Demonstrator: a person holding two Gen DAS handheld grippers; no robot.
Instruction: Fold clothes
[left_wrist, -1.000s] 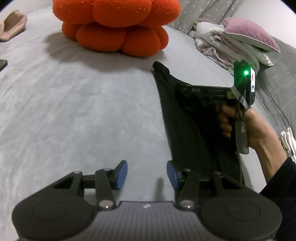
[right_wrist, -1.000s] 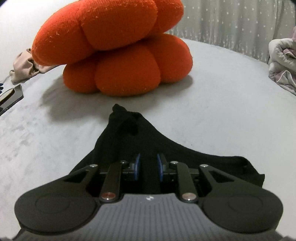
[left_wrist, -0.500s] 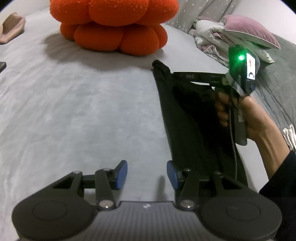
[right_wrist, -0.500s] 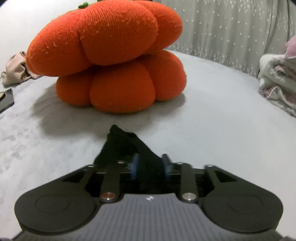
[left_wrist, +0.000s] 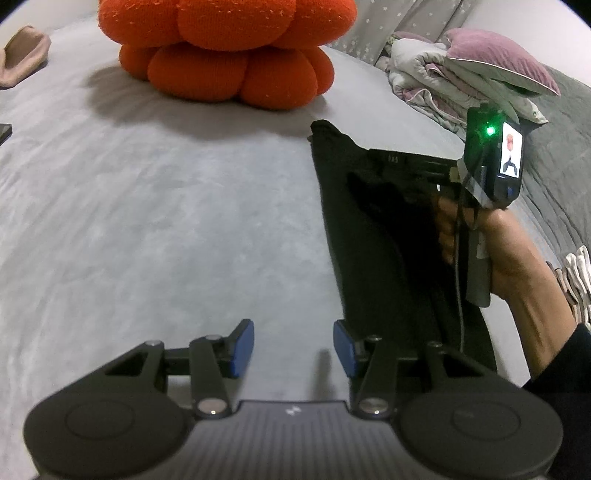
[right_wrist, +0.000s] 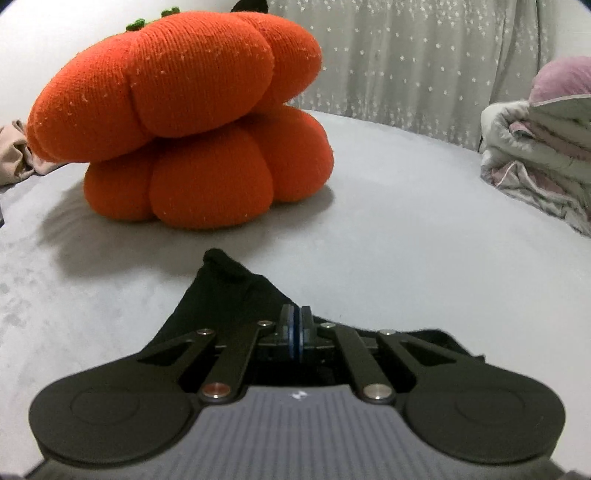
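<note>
A black garment (left_wrist: 384, 258) lies as a long narrow strip on the grey bed (left_wrist: 147, 221), running away from me. My left gripper (left_wrist: 293, 347) is open and empty at the strip's near left edge. My right gripper (right_wrist: 295, 325) has its blue pads pressed together over the far part of the garment (right_wrist: 229, 291); I cannot see cloth between the pads. In the left wrist view the right gripper's body (left_wrist: 424, 173) hovers low over the garment's far end.
A large orange pumpkin cushion (left_wrist: 229, 48) sits just beyond the garment. A pile of folded bedding with a purple pillow (left_wrist: 472, 74) lies at the right. A beige cloth (left_wrist: 22, 55) lies far left. A curtain (right_wrist: 406, 66) hangs behind.
My right gripper has moved toward the garment's far end and its jaws have closed fully. My left gripper has stayed open in place.
</note>
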